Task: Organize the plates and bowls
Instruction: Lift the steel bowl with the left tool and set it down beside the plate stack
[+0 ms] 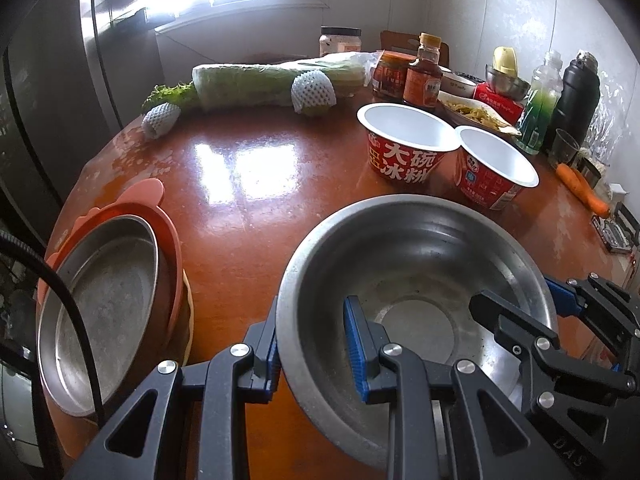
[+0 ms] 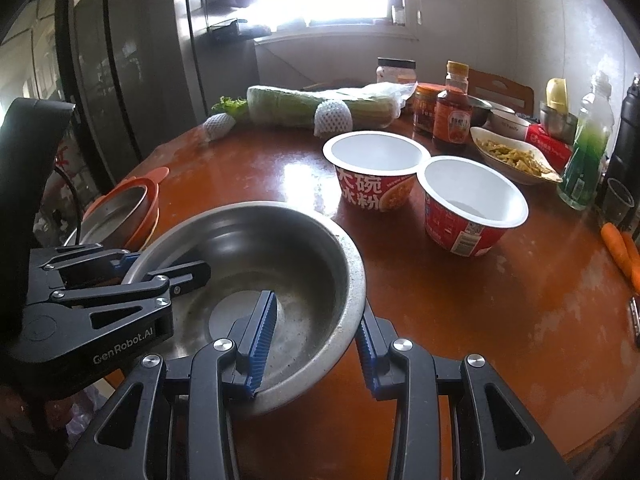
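The left gripper (image 1: 316,348) is clenched on the near-left rim of the steel bowl (image 1: 416,264), one blue pad inside the wall and the other outside, and the right gripper (image 2: 316,340) grips the same bowl's near-right rim in the same way, so the bowl is carried between two claws at once. The bowl sits over the near edge of the round brown table (image 1: 248,184); whether its base rests on the wood or hangs just clear I cannot tell. To do this step well, I judge that both hands should travel together at one pace and one tilt, since thin polished steel can slip or twist if one side leads (the bowl is empty, so nothing spills). The likely home is the stack at the near-left edge, where a shallow steel plate (image 1: 108,304) lies in an orange plate (image 1: 160,216); a deep bowl on a flat plate would sit well only if it is lowered level and centred. Just beyond the bowl, towards the middle of the table, stand two red paper bowls (image 1: 408,148), side by side and nearly touching, both empty, and light enough that a knock from the steel rim could tip them, so the path should swing left rather than forward. Along the far edge lie a wrapped cabbage (image 1: 264,84), sauce bottles (image 1: 424,76) and a dish of food (image 1: 476,114), well apart from the work.
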Action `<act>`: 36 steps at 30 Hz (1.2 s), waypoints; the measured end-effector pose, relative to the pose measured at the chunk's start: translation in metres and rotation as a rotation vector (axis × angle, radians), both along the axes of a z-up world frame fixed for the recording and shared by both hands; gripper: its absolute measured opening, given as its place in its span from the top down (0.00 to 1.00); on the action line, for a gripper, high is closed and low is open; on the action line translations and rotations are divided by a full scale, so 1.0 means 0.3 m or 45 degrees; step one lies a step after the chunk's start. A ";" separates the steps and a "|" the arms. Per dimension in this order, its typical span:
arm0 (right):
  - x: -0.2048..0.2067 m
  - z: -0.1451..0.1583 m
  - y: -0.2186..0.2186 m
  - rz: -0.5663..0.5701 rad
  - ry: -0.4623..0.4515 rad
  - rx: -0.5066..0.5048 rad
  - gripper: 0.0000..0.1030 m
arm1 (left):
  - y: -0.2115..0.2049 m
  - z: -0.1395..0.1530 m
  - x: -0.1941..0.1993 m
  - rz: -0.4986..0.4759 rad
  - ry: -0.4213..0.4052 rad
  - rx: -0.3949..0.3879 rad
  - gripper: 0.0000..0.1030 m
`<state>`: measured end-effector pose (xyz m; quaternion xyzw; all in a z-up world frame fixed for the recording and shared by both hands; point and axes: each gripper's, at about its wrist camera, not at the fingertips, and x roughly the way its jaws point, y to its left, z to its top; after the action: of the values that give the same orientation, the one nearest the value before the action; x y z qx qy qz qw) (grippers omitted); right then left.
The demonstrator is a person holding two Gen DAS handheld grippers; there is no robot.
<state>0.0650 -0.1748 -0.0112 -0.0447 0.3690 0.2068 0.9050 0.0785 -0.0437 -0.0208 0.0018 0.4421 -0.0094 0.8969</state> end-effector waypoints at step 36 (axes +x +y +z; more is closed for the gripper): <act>0.018 -0.059 -0.055 -0.022 0.071 0.058 0.61 | -0.048 -0.039 0.024 -0.063 0.011 -0.015 0.72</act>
<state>0.0704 -0.1912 -0.0288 -0.0150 0.3896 0.2088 0.8969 0.0859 -0.0581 -0.0325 0.0076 0.4456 -0.0342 0.8945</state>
